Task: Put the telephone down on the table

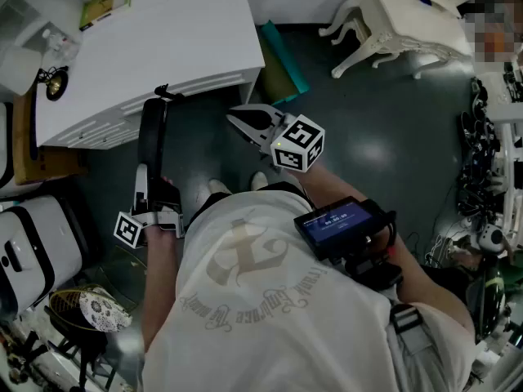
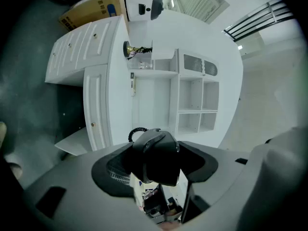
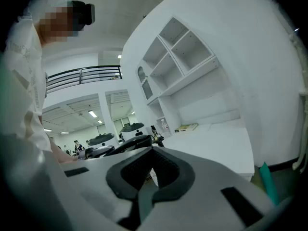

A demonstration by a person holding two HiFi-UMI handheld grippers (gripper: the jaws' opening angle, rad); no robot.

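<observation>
White desk with shelves stands over a dark floor. Our left gripper clamps the black telephone handset mid-handle, in the air just short of the desk edge. We judge it rigid, light and smooth; its coiled cord may tug. Our right gripper, closed and empty, hovers alongside. 1 green booklet lies far back.

White table, drawers on near face, shelf hutch on top at left in head view. On tabletop: green-yellow book near hutch, small brass-and-black item just beside hutch. Dark floor carries cardboard box against table's left end, teal board leaning on right end, white chair well apart, cable tangle far right.
</observation>
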